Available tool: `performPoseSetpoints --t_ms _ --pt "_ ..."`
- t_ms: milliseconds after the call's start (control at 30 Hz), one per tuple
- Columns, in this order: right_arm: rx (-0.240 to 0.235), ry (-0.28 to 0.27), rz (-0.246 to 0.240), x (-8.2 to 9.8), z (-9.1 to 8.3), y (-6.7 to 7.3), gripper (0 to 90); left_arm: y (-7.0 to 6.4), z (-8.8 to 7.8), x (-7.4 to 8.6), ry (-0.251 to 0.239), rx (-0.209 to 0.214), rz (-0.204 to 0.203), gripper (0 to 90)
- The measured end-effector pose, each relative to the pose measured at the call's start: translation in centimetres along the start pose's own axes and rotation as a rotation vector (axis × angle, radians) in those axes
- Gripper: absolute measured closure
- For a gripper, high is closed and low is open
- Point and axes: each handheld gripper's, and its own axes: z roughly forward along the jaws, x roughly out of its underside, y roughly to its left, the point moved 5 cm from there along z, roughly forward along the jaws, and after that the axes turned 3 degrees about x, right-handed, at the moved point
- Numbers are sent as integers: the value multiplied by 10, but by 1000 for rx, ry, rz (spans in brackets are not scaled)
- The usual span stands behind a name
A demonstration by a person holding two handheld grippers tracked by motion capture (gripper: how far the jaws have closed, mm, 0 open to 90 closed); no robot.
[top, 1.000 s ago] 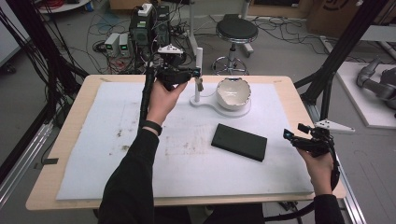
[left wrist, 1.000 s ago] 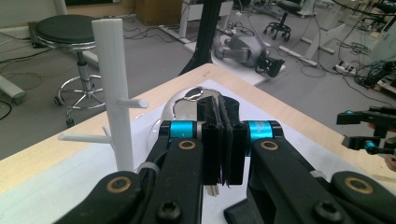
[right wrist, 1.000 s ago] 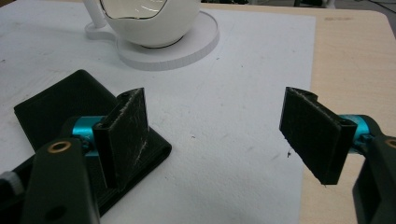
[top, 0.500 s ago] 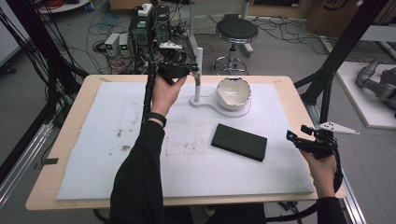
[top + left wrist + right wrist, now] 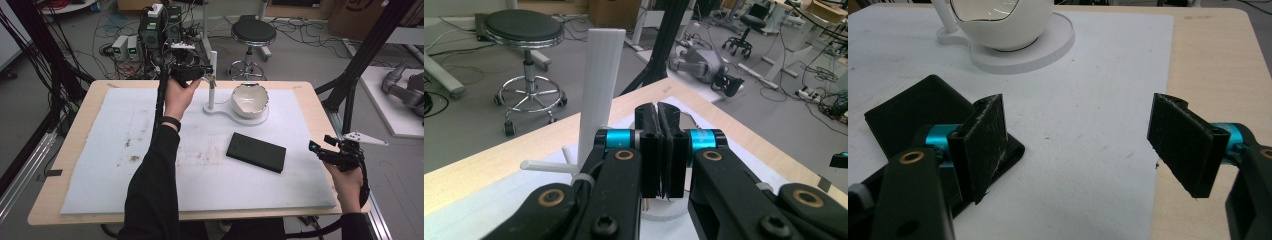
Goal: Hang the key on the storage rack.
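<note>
My left gripper [image 5: 205, 70] hovers at the table's far edge, jaws pressed together with nothing between them, just left of a white upright post [image 5: 212, 80]. In the left gripper view the shut pads [image 5: 657, 150] stand right of that post [image 5: 600, 85], which has a small side peg [image 5: 543, 165]. The post rises from a white stand [image 5: 222, 108] that carries a white bowl [image 5: 249, 99]. A flat black box [image 5: 256, 151] lies mid-table. My right gripper [image 5: 316, 149] is open near the right edge; in its own view [image 5: 1083, 145] the box [image 5: 913, 112] lies behind its left jaw and the bowl [image 5: 998, 20] is farther off.
A white mat [image 5: 115, 165] covers most of the wooden table [image 5: 320, 105]. Behind the table stand a black stool [image 5: 253, 32], equipment boxes [image 5: 160, 25] and loose cables. A dark frame leg [image 5: 350, 85] rises at the right.
The left hand has drifted slightly along the far edge by the post, its gripper still shut. The right hand has stayed almost in place.
</note>
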Motion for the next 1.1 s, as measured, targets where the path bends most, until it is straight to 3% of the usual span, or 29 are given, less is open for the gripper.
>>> performPoseSetpoints --t_ms 367,733,900,1000,1100 --pt "2 -1 0 1 -1 -2 240 8 3 2 -9 0 -38 879" --pt "5 -2 2 2 -2 -3 240 10 3 4 -34 -25 -28 884" --pt "5 -2 1 1 -3 -3 240 11 -2 5 -53 -66 -28 720" --pt "4 -6 -1 0 -2 -3 240 10 -8 8 -63 -80 -19 540" --pt "3 -3 1 0 -2 -2 240 7 -19 13 -87 -90 1 473"
